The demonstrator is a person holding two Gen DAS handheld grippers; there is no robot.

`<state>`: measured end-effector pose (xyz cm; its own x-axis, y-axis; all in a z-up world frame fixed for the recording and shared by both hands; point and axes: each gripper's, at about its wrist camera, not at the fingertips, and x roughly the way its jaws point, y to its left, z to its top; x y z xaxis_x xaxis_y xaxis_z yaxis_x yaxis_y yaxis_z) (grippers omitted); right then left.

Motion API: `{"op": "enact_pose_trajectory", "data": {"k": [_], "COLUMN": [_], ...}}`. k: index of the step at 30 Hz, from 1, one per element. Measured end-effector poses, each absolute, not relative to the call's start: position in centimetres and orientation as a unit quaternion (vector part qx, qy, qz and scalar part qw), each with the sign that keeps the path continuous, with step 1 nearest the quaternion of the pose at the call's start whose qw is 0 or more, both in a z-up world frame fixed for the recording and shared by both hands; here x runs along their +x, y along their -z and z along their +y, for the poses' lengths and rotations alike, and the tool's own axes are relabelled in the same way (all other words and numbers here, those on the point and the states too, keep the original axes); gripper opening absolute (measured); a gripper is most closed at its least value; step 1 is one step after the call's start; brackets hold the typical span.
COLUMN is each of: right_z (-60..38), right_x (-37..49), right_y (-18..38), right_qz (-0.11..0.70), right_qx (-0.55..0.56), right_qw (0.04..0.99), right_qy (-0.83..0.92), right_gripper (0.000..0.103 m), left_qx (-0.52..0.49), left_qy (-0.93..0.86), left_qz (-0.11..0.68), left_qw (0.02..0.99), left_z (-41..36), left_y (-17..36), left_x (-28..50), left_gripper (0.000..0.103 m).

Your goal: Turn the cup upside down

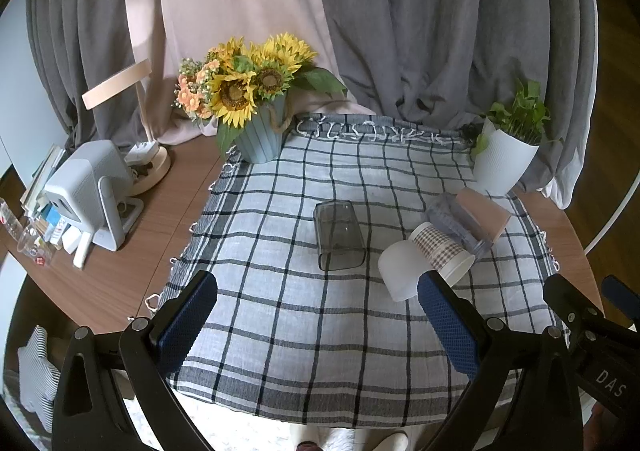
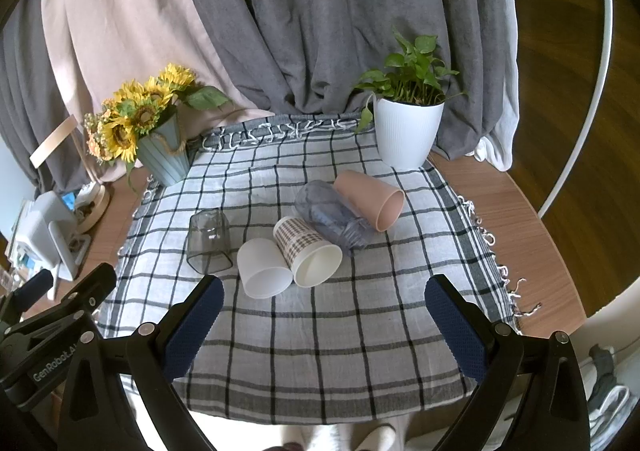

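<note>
Several cups lie on their sides on a checked cloth [image 2: 320, 331]: a smoky grey square cup [image 2: 209, 241] [image 1: 339, 235], a white cup [image 2: 263, 268] [image 1: 400, 269], a plaid paper cup [image 2: 307, 251] [image 1: 442, 253], a clear bluish cup [image 2: 334, 215] [image 1: 460, 221] and a pink cup [image 2: 370, 199] [image 1: 484, 211]. My left gripper [image 1: 318, 325] is open and empty, near the cloth's front, below the grey cup. My right gripper [image 2: 324, 325] is open and empty, in front of the white and plaid cups. The right gripper's body also shows at the left wrist view's right edge.
A blue pot of sunflowers [image 1: 256, 99] [image 2: 160, 139] stands at the cloth's back left, a white potted plant [image 2: 408, 131] [image 1: 504, 159] at the back right. A lamp [image 1: 148, 155], a white device [image 1: 88, 187] and clutter sit left on the wooden table [image 1: 120, 275]. Curtains hang behind.
</note>
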<state>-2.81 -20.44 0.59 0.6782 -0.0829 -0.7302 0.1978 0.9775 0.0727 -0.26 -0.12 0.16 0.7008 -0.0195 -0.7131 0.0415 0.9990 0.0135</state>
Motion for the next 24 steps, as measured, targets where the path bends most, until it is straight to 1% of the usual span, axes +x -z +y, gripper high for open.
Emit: {"op": "enact_pose_trajectory", "data": {"k": [10, 16, 24], "right_z": [-20.4, -21.2, -22.9], "right_x": [-2.6, -2.1, 2.4], "right_y": [-0.7, 0.3, 1.1], "right_qz": [0.395, 0.404, 0.436], "right_qx": [0.074, 0.073, 0.076], "right_qw": [0.912, 0.909, 0.895], "right_qy": [0.076, 0.067, 0.057], "right_gripper": [0.102, 0.102, 0.102], "left_qx": [0.011, 0.008, 0.015], "left_qy": [0.014, 0.009, -0.014], "left_qz": [0.391, 0.408, 0.424], "left_qw": [0.920, 0.913, 0.906], "left_z": [0.2, -0.6, -1.9], "left_y": [0.4, 1.0, 1.5], "left_x": [-0.4, 0.9, 4.2], "left_gripper": [0.103, 0.103, 0.103]}}
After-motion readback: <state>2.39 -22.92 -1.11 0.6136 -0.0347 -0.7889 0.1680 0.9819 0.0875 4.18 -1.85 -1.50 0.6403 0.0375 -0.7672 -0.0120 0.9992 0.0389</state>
